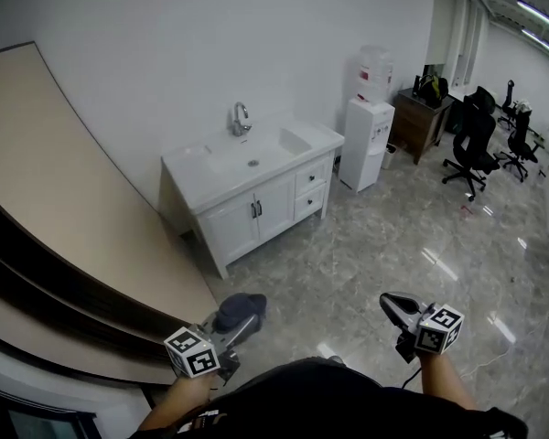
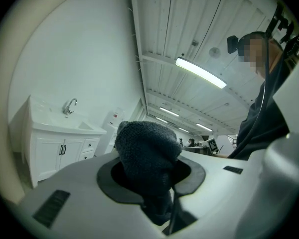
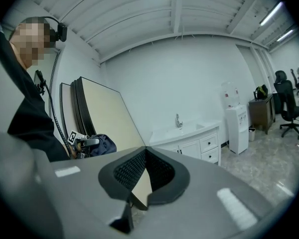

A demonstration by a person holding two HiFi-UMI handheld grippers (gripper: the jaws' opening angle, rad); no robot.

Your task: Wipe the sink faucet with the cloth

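Note:
A chrome faucet stands at the back of a white sink on a white vanity cabinet against the far wall, several steps ahead of me. My left gripper is low at the left of the head view, shut on a bunched dark grey cloth that sticks out past its jaws. The left gripper view shows that cloth filling the jaws, with the faucet small at the left. My right gripper is held low at the right, shut and empty. The right gripper view shows the faucet far off.
Large beige and dark boards lean on the wall at the left. A white water dispenser stands right of the vanity, then a brown cabinet and black office chairs. Glossy grey marble floor lies between me and the sink.

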